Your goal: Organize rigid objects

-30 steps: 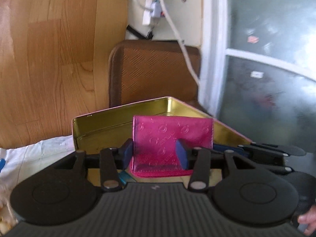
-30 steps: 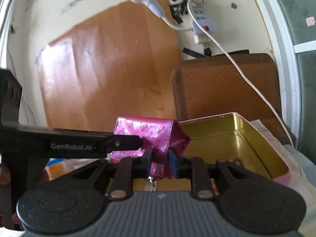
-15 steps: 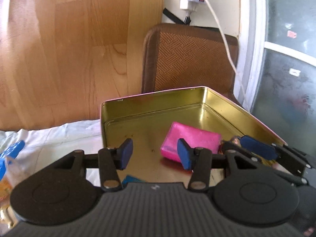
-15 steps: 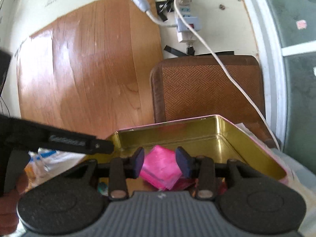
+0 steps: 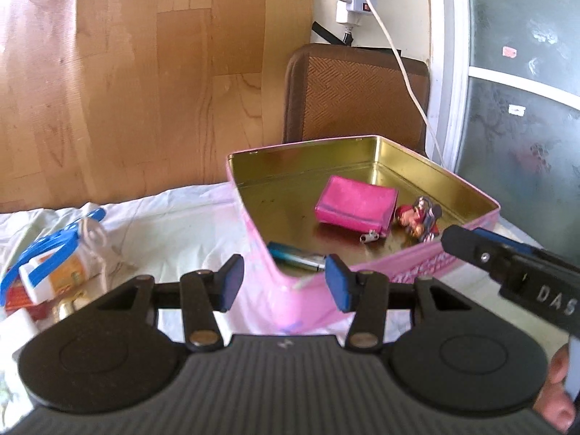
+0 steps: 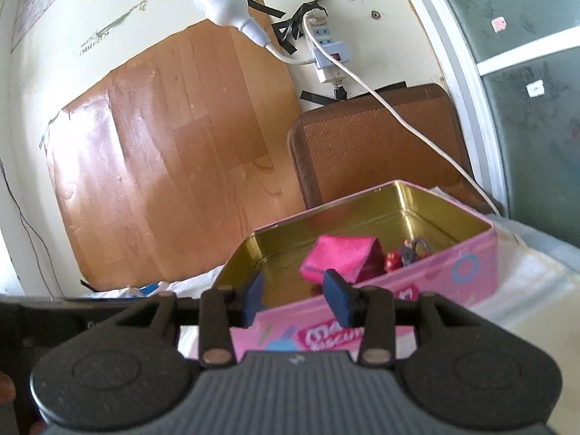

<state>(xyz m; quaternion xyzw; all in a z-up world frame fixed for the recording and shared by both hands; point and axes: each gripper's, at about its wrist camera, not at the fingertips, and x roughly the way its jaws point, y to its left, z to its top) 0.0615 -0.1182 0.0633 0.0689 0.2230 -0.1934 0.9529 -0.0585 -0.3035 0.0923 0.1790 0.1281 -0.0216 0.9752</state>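
Hovering just outside the pink tin (image 5: 482, 199), the left claw (image 5: 284, 277) and right claw (image 6: 295, 299) both stand spread and empty, the right's jaws having just opened. The magenta wallet (image 5: 353, 204) lies flat inside the tin beside a small figurine (image 5: 418, 217). The next pick is best made among the loose items (image 5: 50, 272) on the desk left of the tin, keeping clear of its rim.

wood-look panel (image 5: 127, 83), brown chair back (image 5: 359, 98), frosted window (image 5: 522, 83)
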